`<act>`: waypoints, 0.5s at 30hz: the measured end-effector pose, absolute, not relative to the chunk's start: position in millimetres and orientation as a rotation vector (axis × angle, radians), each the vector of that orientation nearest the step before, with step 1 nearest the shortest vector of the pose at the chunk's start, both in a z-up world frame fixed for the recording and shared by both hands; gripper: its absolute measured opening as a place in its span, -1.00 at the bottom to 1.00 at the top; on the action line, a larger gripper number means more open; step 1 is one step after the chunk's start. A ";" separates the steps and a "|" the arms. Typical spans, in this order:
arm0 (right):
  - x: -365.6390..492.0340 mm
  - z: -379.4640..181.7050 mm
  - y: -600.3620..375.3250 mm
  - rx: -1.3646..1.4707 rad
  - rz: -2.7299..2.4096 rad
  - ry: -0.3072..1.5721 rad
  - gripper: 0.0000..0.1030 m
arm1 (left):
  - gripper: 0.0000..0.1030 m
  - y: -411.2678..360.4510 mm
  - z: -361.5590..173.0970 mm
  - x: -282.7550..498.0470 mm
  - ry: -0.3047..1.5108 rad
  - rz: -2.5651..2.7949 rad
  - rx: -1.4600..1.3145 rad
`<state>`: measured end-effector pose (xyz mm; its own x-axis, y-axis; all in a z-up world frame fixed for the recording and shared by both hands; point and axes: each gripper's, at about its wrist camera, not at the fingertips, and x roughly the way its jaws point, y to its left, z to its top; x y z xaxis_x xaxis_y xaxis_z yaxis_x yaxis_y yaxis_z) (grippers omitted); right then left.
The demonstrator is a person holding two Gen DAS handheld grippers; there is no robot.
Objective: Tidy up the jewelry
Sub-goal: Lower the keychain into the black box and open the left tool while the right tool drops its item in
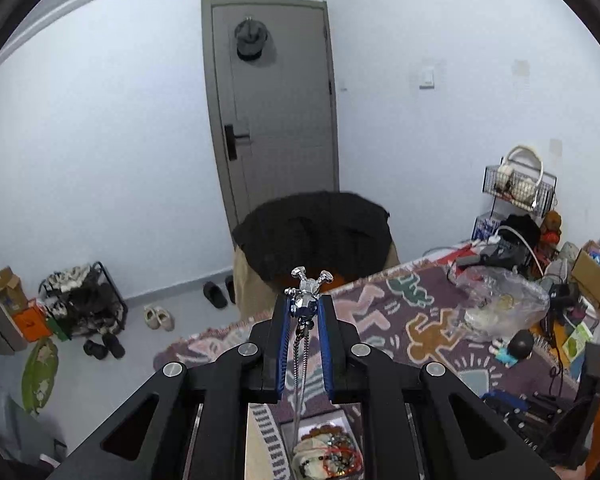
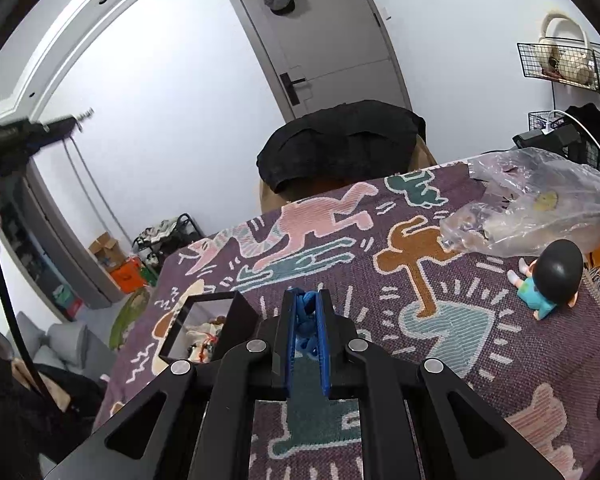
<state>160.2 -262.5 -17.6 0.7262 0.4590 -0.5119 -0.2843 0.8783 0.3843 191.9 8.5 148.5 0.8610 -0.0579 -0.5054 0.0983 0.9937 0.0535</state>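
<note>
- Left gripper (image 1: 306,306), raised high, has its blue pads (image 1: 285,344) clamped on a faceted silver bear pendant (image 1: 307,294); its chain (image 1: 300,364) hangs straight down between the fingers toward the jewelry box (image 1: 324,448) below.
- Right gripper (image 2: 307,312) hovers low over the patterned blanket (image 2: 440,300), jaws drawn nearly together; something blue sits between the pads, but I cannot tell whether it is an item or part of the gripper.
- Lowering the pendant slowly looks wise, so the chain coils into the box rather than snagging on the beads (image 1: 332,460) already inside.
- Right hand could steady the open box (image 2: 204,328), which lies just left of it on the blanket, lid (image 2: 240,312) tilted up.
- Beyond sit a toy figure (image 2: 548,280) and a clear plastic bag (image 2: 540,204), well apart from the box.
- Readable writing: none; cartons and packets at the far edges are too small to make out.
</note>
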 end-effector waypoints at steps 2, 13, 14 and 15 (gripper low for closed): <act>160.7 -17.8 -261.1 0.287 0.419 0.637 -0.79 | -0.72 13.4 135.1 194.8 0.555 -0.090 0.064; 164.0 -20.1 -235.7 0.247 0.441 0.662 -0.79 | -0.71 34.1 36.3 215.0 0.733 -0.145 -0.009; 164.6 -20.1 -232.3 0.241 0.445 0.664 -0.79 | -0.69 34.6 29.9 216.7 0.745 -0.160 -0.009; 165.5 -20.0 -228.3 0.236 0.449 0.667 -0.79 | -0.66 36.1 25.2 218.5 0.756 -0.169 -0.010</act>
<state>165.5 -228.3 -20.0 0.6952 0.4722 -0.5419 -0.3238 0.8788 0.3504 218.5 36.1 25.2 0.7144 -0.1557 -0.6822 0.1487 0.9864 -0.0694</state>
